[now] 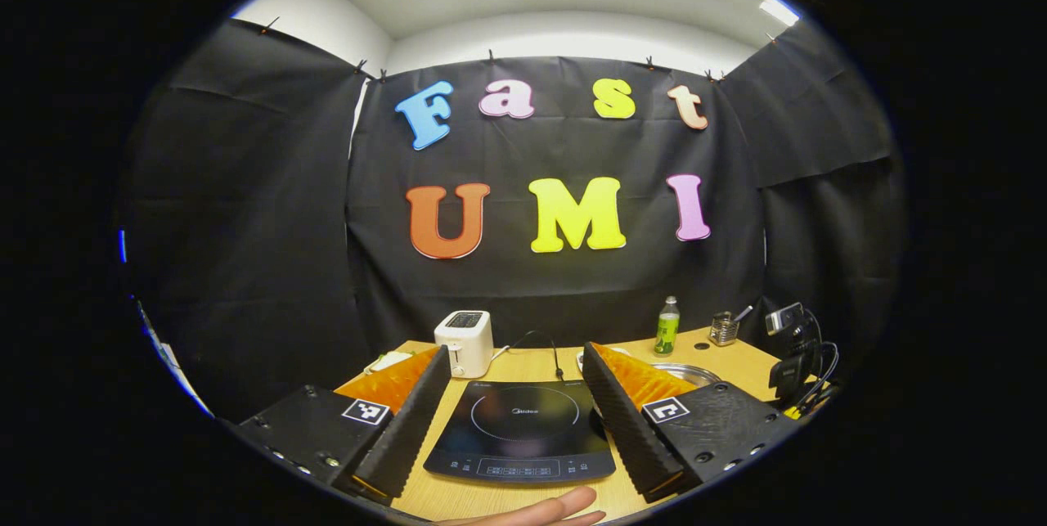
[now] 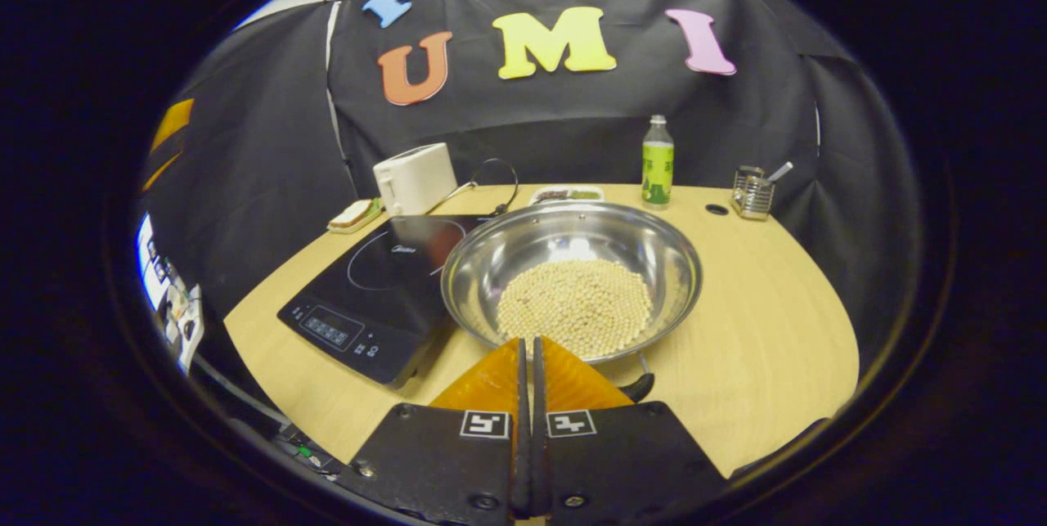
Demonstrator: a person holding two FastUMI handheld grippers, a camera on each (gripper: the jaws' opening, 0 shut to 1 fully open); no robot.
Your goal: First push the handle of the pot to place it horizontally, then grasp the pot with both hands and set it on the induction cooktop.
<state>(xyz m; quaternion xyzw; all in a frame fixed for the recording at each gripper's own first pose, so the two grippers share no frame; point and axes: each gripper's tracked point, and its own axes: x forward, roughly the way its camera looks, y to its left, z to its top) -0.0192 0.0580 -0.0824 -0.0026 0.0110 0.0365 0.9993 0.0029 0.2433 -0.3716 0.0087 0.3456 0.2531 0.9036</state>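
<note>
- Left gripper view, bottom left to bottom right: the left gripper [image 1: 515,403] has its two fingers spread wide apart and holds nothing. Between them, low in the centre, lies a flat black induction cooktop [image 1: 521,432] on a light wooden table [image 1: 736,358].
- Bottom centre edge: part of a person's hand [image 1: 536,512] reaches in just below the cooktop.
- Left of centre, behind the cooktop: a white toaster [image 1: 465,342], with a dark cord [image 1: 540,343] curling beside it.
- Right of centre, partly hidden by the right-hand finger: the shiny rim of the pot [image 1: 687,373].
- Further right, near the back wall: a green bottle [image 1: 667,327], then a small wire holder [image 1: 723,330], then a camera on a stand with cables [image 1: 789,346] at the table's right edge.
- Right gripper view, centre left: the cooktop [image 2: 368,297] sits at an angle, the toaster [image 2: 415,177] behind it.
- Centre: the pot [image 2: 572,285], a wide steel pan with pale round beans [image 2: 575,305] heaped in its bottom, rests on the table [image 2: 761,321], touching the cooktop's right edge. Its dark handle [image 2: 640,385] points toward the bottom of the frame.
- Bottom centre: the right gripper [image 2: 528,350] has its fingers pressed almost together with nothing between them, tips at the pot's near rim just left of the handle.
- Upper right: the bottle [image 2: 657,162] and wire holder [image 2: 752,192].
</note>
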